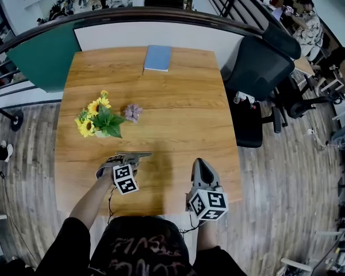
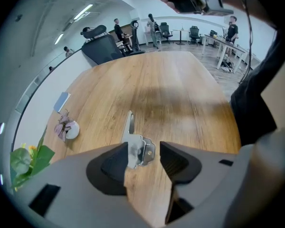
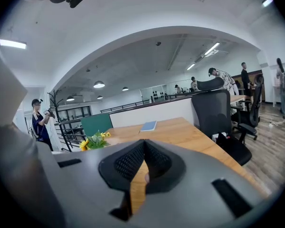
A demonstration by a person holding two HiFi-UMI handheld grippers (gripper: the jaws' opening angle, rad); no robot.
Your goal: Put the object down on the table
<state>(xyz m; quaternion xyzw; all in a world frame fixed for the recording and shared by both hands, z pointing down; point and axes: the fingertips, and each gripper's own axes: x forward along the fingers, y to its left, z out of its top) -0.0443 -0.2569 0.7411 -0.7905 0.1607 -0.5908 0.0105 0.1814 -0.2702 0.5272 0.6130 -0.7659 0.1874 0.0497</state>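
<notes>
I'm at the letting-go step, as I read it. The broad wooden table (image 1: 178,119) lies under my left gripper (image 2: 143,148), near its front edge, and my fingers there stand apart. Between them sits the small silvery metal piece with a long flat blade (image 2: 129,127). It leans on my left pad (image 2: 115,164) and there is a clear gap to my right pad (image 2: 175,161), so nothing clamps it. Whether its underside already rests on the wood I cannot tell. My right gripper (image 3: 144,148) hovers at the table's near edge with its fingers pressed together on nothing.

Next, I think, the left gripper should draw straight back along its own line. The pad that touches the metal has to come away gently or it may drag or tip the piece.

As for containers, the small white pot (image 1: 102,133) holds a bunch of yellow sunflowers with green leaves (image 1: 95,111), well left of centre. Just beside it, the smaller round white pot (image 2: 72,129) holds a dry purplish sprig (image 2: 62,124)
</notes>
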